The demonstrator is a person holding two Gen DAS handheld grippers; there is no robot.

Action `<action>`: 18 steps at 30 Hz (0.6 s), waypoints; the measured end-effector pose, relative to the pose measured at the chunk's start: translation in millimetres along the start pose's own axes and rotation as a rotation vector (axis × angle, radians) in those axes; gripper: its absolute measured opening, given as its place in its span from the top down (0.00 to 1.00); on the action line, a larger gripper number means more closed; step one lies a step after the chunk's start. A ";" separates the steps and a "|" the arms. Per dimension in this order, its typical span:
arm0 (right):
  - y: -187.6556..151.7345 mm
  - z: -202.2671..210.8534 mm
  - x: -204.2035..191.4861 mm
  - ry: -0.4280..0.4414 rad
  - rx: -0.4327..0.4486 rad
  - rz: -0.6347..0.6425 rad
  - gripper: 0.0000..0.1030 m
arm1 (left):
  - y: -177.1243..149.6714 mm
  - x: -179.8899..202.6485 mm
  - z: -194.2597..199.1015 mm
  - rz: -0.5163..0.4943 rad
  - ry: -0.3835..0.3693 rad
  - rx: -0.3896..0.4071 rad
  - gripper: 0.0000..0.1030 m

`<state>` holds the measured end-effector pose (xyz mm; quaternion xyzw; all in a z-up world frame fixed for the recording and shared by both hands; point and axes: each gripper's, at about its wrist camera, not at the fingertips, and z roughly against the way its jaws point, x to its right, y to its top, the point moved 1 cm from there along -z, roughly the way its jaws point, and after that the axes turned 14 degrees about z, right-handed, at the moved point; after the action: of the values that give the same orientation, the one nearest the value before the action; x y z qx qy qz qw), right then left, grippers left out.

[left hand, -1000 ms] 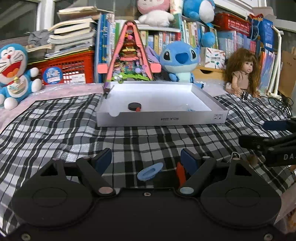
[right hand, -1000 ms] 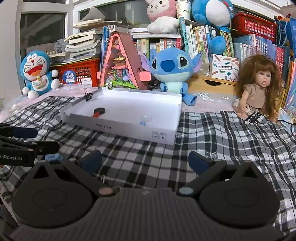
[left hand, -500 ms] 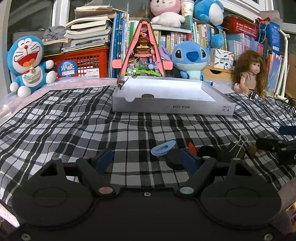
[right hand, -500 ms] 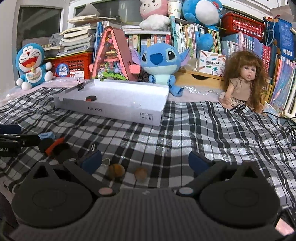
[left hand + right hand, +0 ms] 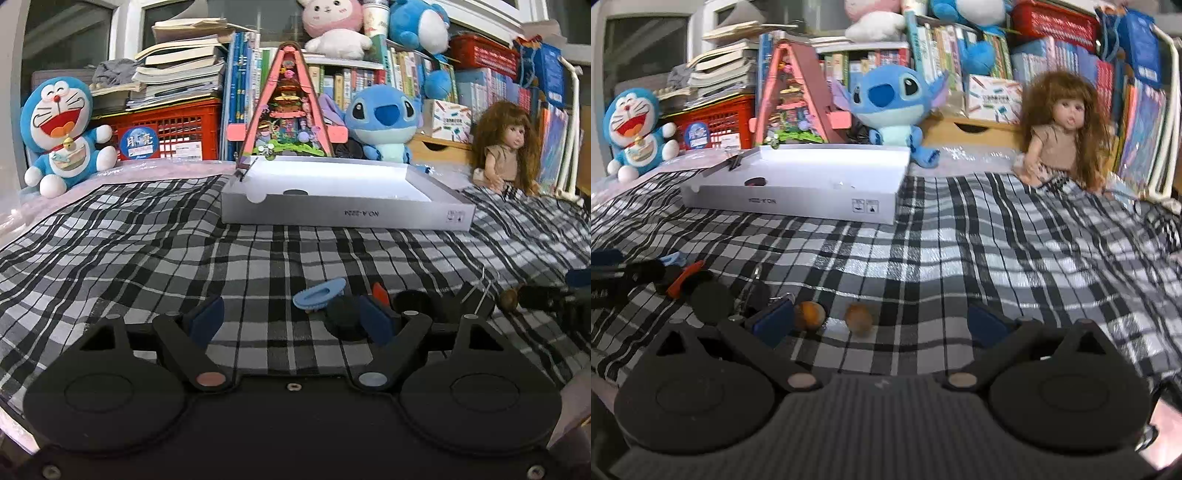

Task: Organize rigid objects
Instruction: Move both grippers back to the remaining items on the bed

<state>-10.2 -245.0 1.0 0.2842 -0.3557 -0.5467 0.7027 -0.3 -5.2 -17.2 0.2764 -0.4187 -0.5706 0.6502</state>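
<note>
Small rigid pieces lie on the checked cloth close in front of both grippers. In the left wrist view my left gripper (image 5: 290, 319) is open low over the cloth. A blue oval clip (image 5: 319, 293) and a black disc (image 5: 345, 317) lie between its fingertips near the right one, with a red piece (image 5: 380, 293) behind. In the right wrist view my right gripper (image 5: 881, 321) is open, and two brown balls (image 5: 810, 315) (image 5: 858, 317) lie between its fingers. The white box (image 5: 347, 214) (image 5: 790, 201) stands farther back with a black disc (image 5: 295, 192) inside.
A second black disc (image 5: 410, 301), a binder clip (image 5: 476, 299) and a brown ball (image 5: 509, 298) lie between the two grippers. Plush toys, a doll (image 5: 1060, 136), a red crate (image 5: 166, 129) and stacked books line the back. Bare checked cloth (image 5: 1015, 258) spreads to the right.
Both grippers have sunk toward the cloth and drawn back from the box. The small pieces and the two balls have come into view near the fingertips. Both grippers stay open.
</note>
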 end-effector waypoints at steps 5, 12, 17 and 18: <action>-5.0 -1.0 -1.2 0.003 -0.002 0.002 0.01 | -4.4 5.9 1.5 -0.023 -0.007 0.013 0.26; -6.7 -0.2 -5.0 0.012 0.019 0.025 0.02 | -7.6 6.8 2.2 -0.039 -0.031 -0.004 0.29; -8.7 1.7 -6.5 0.017 0.033 0.046 0.04 | -8.5 6.6 5.2 -0.051 -0.035 -0.005 0.36; -9.1 1.8 -6.9 0.019 0.035 0.051 0.04 | -8.0 6.5 5.9 -0.051 -0.031 -0.001 0.38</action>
<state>-17.8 -240.6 -6.5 0.2925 -0.3656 -0.5196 0.7147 -9.5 -12.4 -19.4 0.2778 -0.4212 -0.5914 0.6290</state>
